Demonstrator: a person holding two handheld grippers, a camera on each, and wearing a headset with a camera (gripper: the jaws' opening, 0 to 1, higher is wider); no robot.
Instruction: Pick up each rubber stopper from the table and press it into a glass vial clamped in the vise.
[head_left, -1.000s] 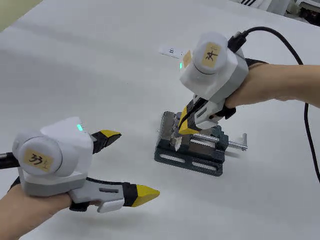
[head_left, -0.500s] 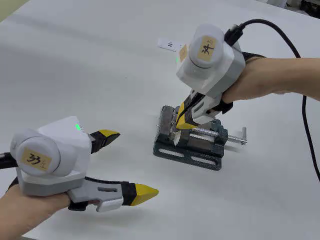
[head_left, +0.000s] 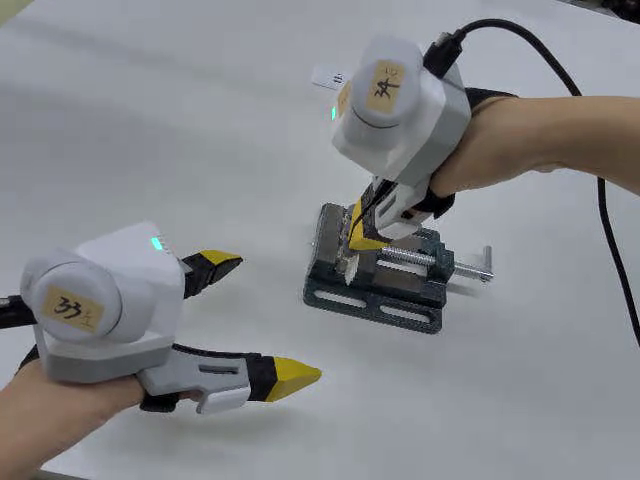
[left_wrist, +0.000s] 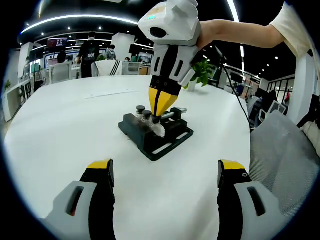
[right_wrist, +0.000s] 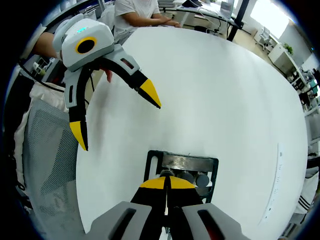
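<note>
The right gripper (head_left: 362, 240) is pointing down at the centre of the head view, its fingers pressed together. The tips are sitting on or just above the glass vials (head_left: 349, 270) clamped in the vise (head_left: 378, 298). Whether a stopper is lying between the tips cannot be told. At the centre of the left gripper view, dark rubber stoppers (left_wrist: 141, 108) are sitting in a row on vials. The left gripper (head_left: 260, 318) is hovering at the lower left of the head view. Its fingers are spread wide and holding nothing, well apart from the vise on the white worktop (head_left: 200, 120).
</note>
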